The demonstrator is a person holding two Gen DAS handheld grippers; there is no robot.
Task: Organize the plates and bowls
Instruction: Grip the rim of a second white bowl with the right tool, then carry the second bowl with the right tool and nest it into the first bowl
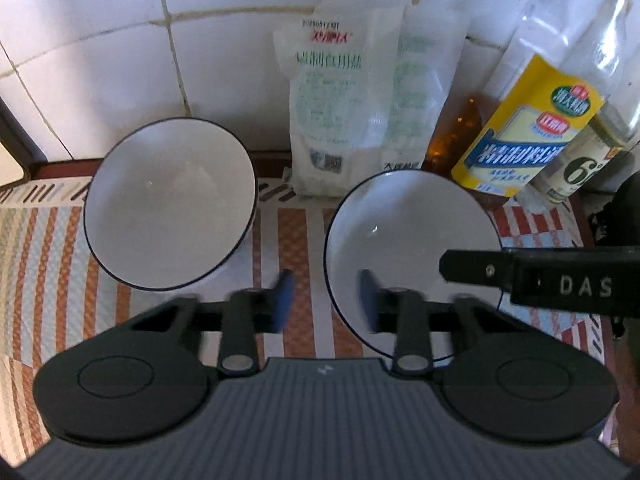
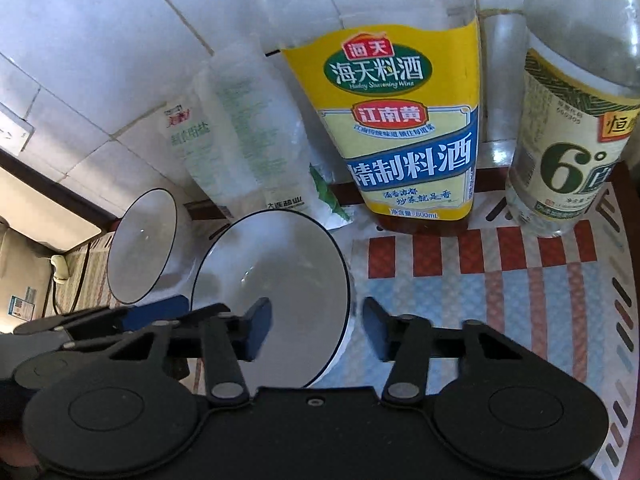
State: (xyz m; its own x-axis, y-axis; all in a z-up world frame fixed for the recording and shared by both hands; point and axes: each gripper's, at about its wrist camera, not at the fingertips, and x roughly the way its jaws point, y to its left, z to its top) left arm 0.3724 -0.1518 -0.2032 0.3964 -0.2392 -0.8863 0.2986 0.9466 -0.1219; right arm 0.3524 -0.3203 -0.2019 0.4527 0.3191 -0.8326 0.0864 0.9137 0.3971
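- L gripper [image 1: 326, 300]: my jaws straddle the near-left rim of the right bowl [image 1: 404, 224], one blue pad [image 1: 282, 300] outside on the mat, the other inside the bowl. Pads blurred; there's a gap on both sides of the rim, so not clamped on it as far as I can see.
- R gripper [image 2: 316, 330]: jaws straddle the right rim of the same bowl [image 2: 280, 280], left pad [image 2: 256, 330] inside, right pad outside. Gap visible on both sides, no grip on it.
- In the L wrist view the R gripper's finger [image 1: 520, 276] reaches in from the right, across the bowl's right edge.
- Left bowl [image 1: 170, 204]: white w/ dark rim, further left and a bit farther back, apart from the right bowl, untouched.
- Both bowls sit on a striped/checked mat [image 1: 288, 248], orange, blue and white.
- Far side, against the white tiled wall [image 1: 120, 40]: salt bags [image 1: 340, 112] standing upright behind the gap btw the bowls.
- Right of the bags: cooking wine bottle [image 2: 404, 128] w/ yellow-blue label, then a vinegar bottle [image 2: 572, 152] w/ a big "6°" on it, far right.
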